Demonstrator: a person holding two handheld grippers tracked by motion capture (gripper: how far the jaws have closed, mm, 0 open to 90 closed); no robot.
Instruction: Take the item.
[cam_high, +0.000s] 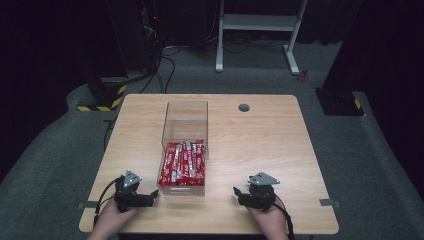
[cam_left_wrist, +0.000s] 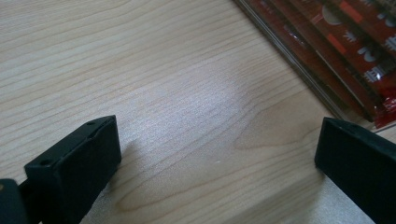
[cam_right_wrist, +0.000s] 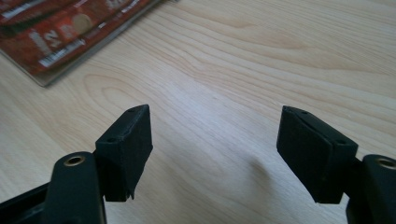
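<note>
Two grippers, left gripper (cam_high: 152, 194) and right gripper (cam_high: 237, 191), jaws spread on woodgrain table (cam_high: 260, 140), flanking clear box (cam_high: 184, 150) of red packets (cam_high: 183, 162).

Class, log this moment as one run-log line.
left tongs: open, empty | right tongs: open, empty | clear box: red packets inside | table

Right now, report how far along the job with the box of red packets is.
Done: red packets lie in the near half of the clear box. In hand: nothing; left gripper and right gripper rest open on the table either side. Left: any handling of the box.
</note>
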